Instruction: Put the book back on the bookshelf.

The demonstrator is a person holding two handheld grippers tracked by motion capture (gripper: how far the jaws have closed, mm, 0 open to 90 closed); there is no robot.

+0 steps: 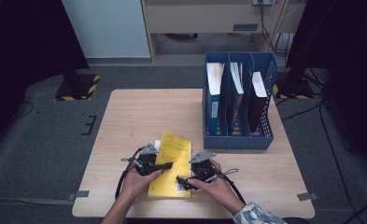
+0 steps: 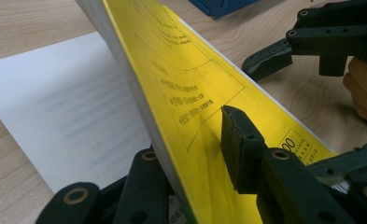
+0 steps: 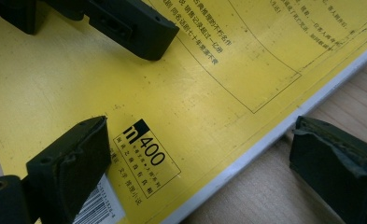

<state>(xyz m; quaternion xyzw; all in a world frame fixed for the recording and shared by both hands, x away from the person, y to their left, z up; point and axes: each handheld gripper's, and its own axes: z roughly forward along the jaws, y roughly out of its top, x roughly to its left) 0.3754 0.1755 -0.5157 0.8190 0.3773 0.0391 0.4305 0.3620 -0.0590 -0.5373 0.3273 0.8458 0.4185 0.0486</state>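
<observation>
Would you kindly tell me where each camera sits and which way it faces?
High view: above the table, facing forward and down; both forearms, left gripper, right gripper.
Left gripper view: along its jaws clamping the lifted yellow book.
Right gripper view: along open jaws straddling the book's edge.
Shared: the book in all views.

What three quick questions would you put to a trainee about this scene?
1. True or false: the book is red.
2. How many compartments has the blue rack? A two, B three, C five.
3. Which gripper is shut on the book's edge?
Key: 1 false, it is yellow. 2 B. 3 the left gripper.
</observation>
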